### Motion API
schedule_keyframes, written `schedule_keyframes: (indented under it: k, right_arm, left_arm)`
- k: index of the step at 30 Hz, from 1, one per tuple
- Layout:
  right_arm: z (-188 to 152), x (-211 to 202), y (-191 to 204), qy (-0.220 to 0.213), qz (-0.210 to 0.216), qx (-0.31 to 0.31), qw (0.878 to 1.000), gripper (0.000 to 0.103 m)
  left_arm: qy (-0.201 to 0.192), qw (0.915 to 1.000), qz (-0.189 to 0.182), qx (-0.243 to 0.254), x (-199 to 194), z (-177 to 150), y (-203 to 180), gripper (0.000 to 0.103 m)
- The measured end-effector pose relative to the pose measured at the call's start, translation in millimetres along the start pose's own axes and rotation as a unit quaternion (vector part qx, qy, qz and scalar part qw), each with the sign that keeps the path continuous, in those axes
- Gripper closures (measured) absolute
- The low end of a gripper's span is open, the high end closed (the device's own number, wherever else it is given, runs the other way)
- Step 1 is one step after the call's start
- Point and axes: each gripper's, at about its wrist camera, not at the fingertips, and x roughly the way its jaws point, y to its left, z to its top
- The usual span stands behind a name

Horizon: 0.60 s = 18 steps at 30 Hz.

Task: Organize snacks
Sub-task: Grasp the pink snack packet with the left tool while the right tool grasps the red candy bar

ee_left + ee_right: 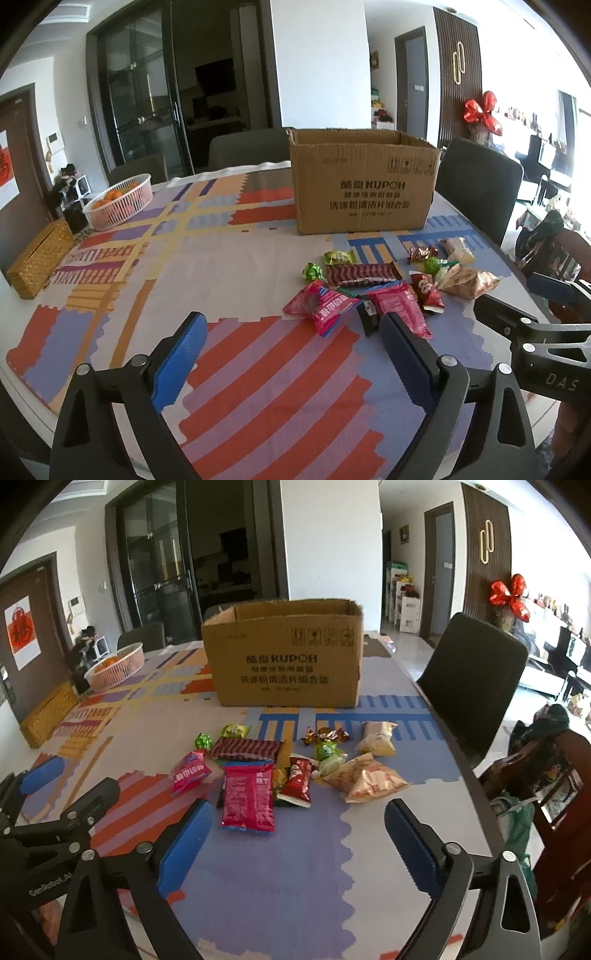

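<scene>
Two grippers hover wide apart over a patterned tablecloth, neither holding anything. From the left wrist, the left gripper points just short of a loose heap of snacks, with a pink packet nearest its fingers and the right gripper at frame edge. An open cardboard box printed "KUPOH" stands behind the pile, apparently the destination; a basket of oranges sits well apart. From the right wrist, the right gripper, likewise spread, faces a larger pink packet just ahead, a red pouch beside it. A clean first pick would likely take an outlying packet across its narrow width, avoiding neighbours. The left gripper's body reads "GenRobot.AI"; smaller packet print is illegible.
</scene>
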Motion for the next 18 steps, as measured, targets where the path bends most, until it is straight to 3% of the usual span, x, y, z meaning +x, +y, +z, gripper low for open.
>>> schedule_keyframes:
  k: [18]
  right_arm:
    - [8.6,72.3,4.4,0.073,0.036,0.012,0.997,0.039]
  left_arm:
    - [0.064,0.9973,-0.012,0.034,75.9,-3.1,-15.9,0.017]
